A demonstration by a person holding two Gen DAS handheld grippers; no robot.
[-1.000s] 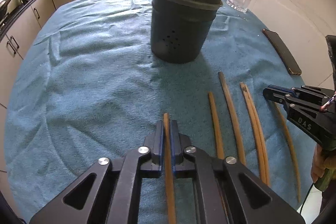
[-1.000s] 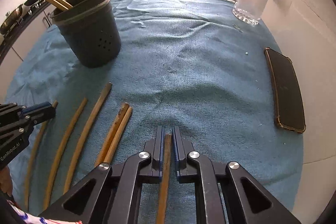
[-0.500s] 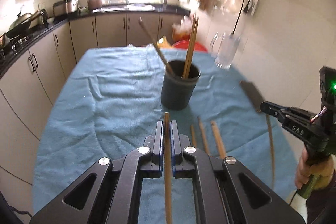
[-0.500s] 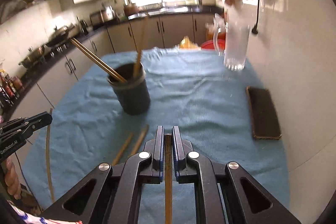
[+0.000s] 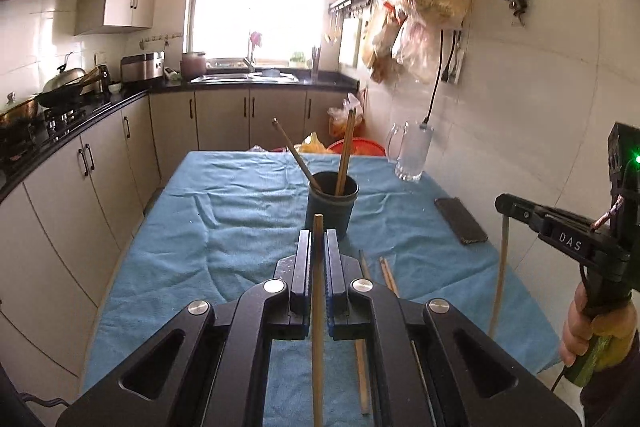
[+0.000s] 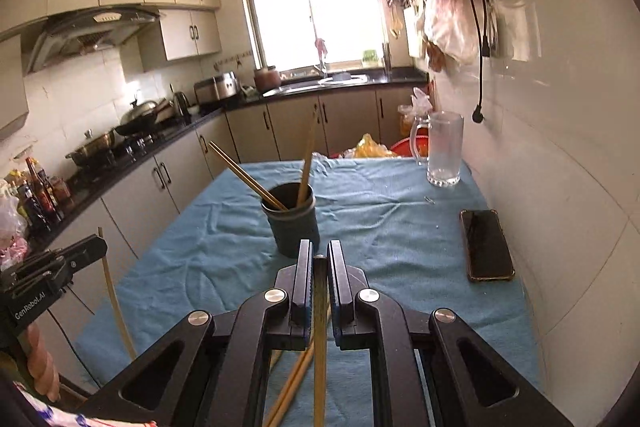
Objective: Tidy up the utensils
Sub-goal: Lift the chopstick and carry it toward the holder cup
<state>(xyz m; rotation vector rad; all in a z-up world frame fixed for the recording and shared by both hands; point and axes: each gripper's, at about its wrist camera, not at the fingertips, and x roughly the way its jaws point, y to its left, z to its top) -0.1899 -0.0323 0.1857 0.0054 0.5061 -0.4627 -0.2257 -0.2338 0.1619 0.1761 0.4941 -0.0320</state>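
My left gripper [image 5: 318, 239] is shut on a wooden chopstick [image 5: 317, 307] that runs lengthwise between its jaws, raised above the blue cloth. My right gripper [image 6: 319, 251] is shut on another chopstick [image 6: 320, 327] in the same way. The dark utensil holder [image 5: 332, 215] [image 6: 294, 227] stands mid-table ahead of both, with a few chopsticks leaning in it. In the left wrist view the right gripper [image 5: 504, 205] shows at the right, its chopstick [image 5: 500, 275] hanging down. In the right wrist view the left gripper [image 6: 98, 245] shows at the left. Loose chopsticks [image 5: 388, 275] [image 6: 292, 387] lie on the cloth below.
A black phone [image 5: 460, 221] [image 6: 486, 245] lies near the table's right edge by the tiled wall. A glass mug [image 5: 412, 155] [image 6: 442, 149] stands at the far right corner. Cabinets and a counter [image 5: 100, 155] with pots run along the left.
Both grippers have risen off the cloth and tipped upward, each carrying its chopstick. The holder now looks smaller and farther, and the kitchen has come into view.
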